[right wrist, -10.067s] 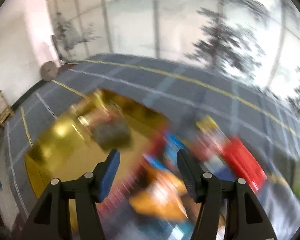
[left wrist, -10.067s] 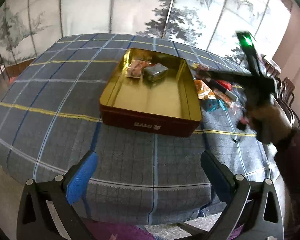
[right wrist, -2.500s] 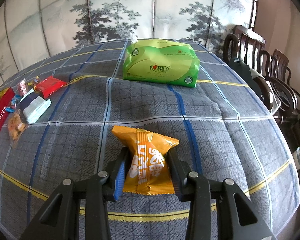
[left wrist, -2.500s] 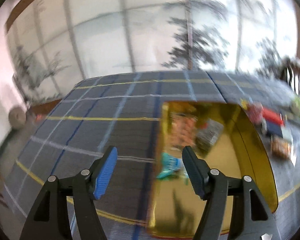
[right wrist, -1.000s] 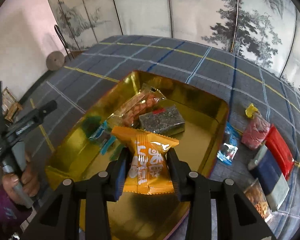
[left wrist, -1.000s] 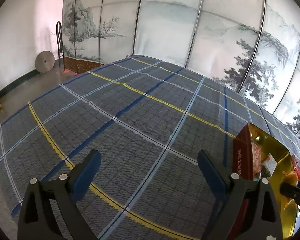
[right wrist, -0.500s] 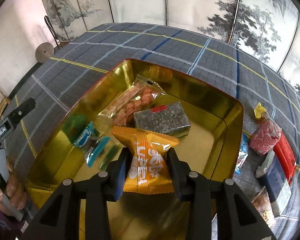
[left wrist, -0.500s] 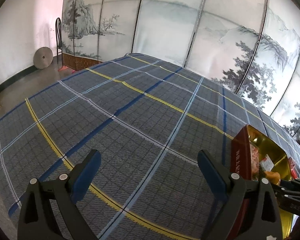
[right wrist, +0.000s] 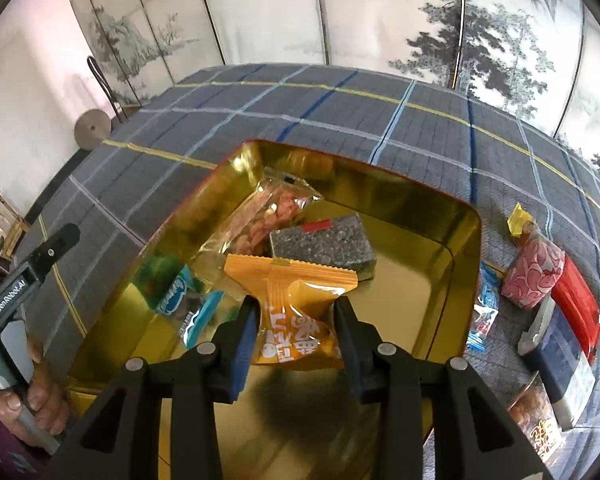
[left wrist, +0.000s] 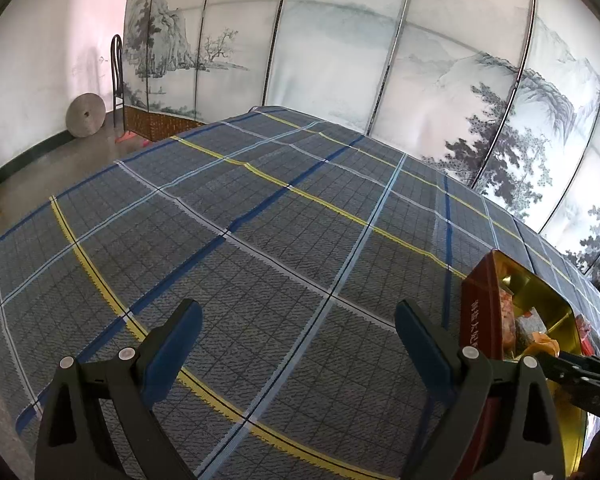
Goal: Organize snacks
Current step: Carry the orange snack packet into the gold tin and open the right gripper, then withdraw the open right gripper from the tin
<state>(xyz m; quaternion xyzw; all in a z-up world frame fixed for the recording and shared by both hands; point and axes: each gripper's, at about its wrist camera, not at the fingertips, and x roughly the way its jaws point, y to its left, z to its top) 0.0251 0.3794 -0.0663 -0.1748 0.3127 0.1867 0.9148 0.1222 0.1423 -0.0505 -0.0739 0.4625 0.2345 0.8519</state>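
Clamped on an orange snack packet [right wrist: 296,312], right gripper [right wrist: 295,332] pads pinching its middle, packet hanging above the open gold tin [right wrist: 456,248], over the near half of its floor. Spread wide with nothing between, left gripper [left wrist: 298,344] jaws, over bare checked tablecloth [left wrist: 260,220] well to the left of the tin. Inside the tin: clear bag of orange pieces [right wrist: 268,216] toward the far left corner, grey speckled block [right wrist: 320,246] just beside it and behind the held packet, small blue wrappers [right wrist: 196,312] along the left wall. Outside, by the tin's right wall: blue sachet [right wrist: 484,312], pink patterned packet [right wrist: 534,276], red packet [right wrist: 576,300], dark blue box [right wrist: 560,356], loose on the cloth. Painted folding screen [left wrist: 380,60] behind the table.
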